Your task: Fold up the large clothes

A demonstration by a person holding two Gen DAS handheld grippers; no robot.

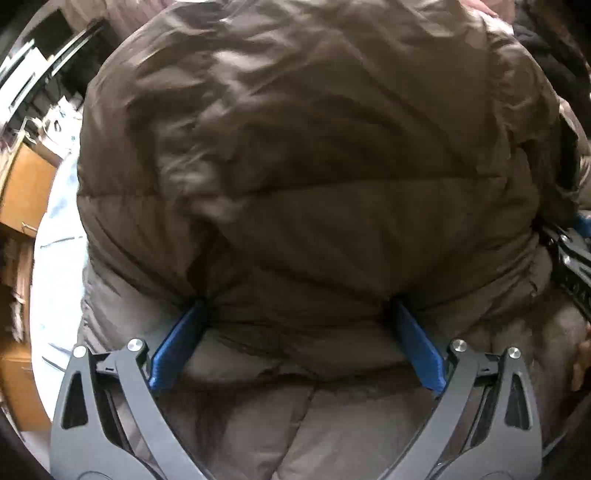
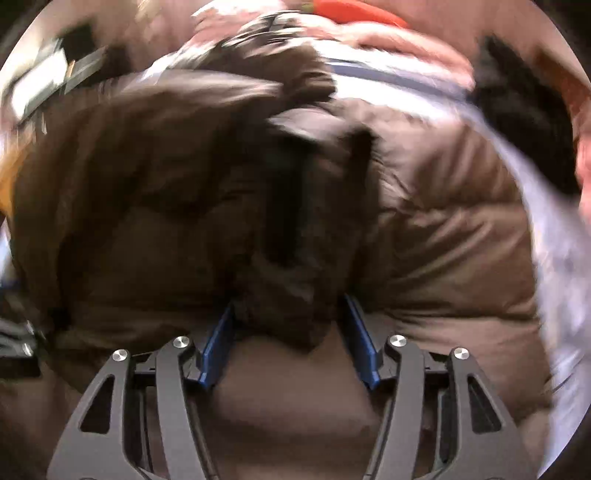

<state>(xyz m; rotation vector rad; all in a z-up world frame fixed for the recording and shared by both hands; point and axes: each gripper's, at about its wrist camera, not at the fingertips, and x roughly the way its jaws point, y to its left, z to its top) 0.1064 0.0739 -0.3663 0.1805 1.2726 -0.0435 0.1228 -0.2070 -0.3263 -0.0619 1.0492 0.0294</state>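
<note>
A large brown puffer jacket [image 1: 314, 166] fills the left wrist view and lies on a pale sheet [image 1: 55, 258]. My left gripper [image 1: 299, 306] has its blue fingers [image 1: 177, 347] spread wide, with a thick fold of the jacket pressed between their tips. In the right wrist view the same jacket [image 2: 184, 184] is blurred by motion. My right gripper [image 2: 288, 310] has its blue fingers [image 2: 218, 343] set closer, with a bunched dark fold of the jacket [image 2: 288, 302] between them.
Wooden furniture [image 1: 26, 184] and clutter stand at the left beyond the sheet. The right gripper's body shows at the right edge of the left wrist view [image 1: 569, 254]. A white cloth with a dark stripe [image 2: 406, 77] and a red object [image 2: 354, 9] lie behind the jacket.
</note>
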